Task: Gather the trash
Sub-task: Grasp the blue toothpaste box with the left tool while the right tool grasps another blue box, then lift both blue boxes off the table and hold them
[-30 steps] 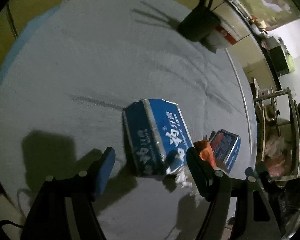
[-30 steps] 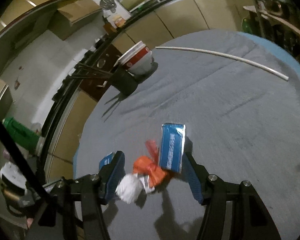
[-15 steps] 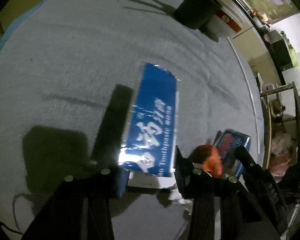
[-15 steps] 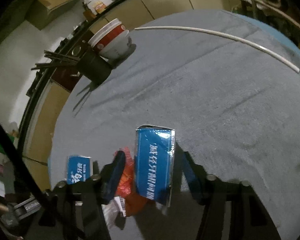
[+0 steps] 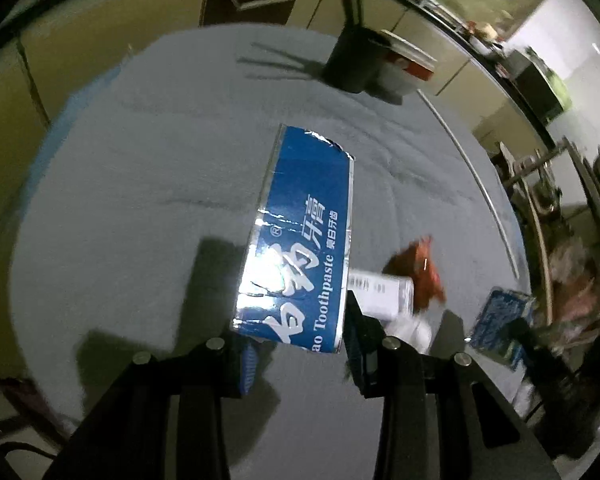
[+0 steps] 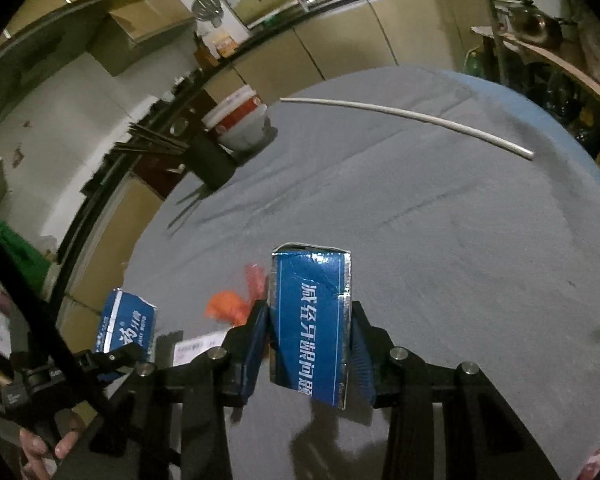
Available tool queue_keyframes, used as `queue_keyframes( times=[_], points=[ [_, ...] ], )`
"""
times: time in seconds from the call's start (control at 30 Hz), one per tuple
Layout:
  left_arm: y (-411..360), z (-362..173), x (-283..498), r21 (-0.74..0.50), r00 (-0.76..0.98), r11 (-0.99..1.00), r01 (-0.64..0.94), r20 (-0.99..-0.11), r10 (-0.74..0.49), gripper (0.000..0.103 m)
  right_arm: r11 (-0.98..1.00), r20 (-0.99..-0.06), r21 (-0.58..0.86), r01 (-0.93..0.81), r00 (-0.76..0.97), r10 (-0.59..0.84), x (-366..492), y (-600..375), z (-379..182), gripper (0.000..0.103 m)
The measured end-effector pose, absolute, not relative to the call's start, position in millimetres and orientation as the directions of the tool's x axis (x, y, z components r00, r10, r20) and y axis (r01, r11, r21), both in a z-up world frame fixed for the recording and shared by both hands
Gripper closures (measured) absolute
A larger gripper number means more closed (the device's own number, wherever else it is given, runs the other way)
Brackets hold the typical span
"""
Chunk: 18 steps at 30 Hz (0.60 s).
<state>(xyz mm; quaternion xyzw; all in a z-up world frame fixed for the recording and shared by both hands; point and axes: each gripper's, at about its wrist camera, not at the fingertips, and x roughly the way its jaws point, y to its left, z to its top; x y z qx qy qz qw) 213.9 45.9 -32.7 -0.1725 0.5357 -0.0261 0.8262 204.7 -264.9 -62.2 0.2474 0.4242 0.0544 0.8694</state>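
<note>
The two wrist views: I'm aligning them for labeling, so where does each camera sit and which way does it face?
Left wrist: rides the left gripper, facing along its fingers over the gray table at its held toothpaste box.
Right wrist: rides the right gripper, facing across the table at its own blue box; the person's hand shows at lower left.
Shared: orange wrapper, black holder, white rod.

Round grey-clothed table (image 6: 440,220): white rod (image 6: 412,117), black holder (image 6: 212,162), red-white bowl (image 6: 238,120), orange wrapper (image 6: 228,305)
</note>
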Motion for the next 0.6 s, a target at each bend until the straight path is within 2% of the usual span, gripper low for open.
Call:
queue_keyframes(
  times=[0.4, 0.6],
  points=[
    [-1.6, -39.2, 105.2, -0.168, 0.454, 0.986, 0.02, -0.877, -0.159, 0.064, 0.847, -0.665, 0.527, 0.072, 0.655, 0.358, 97.6, -264.7, -54.2, 0.061],
    [-14.9, -47.3, 81.2, -0.121, 0.455, 0.99, 0.073, -0.879, -0.141, 0.064, 0.893, -0.732, 0.438, 0.102, 0.617, 0.289, 68.4, -252.5, -58.3, 0.061]
  ],
)
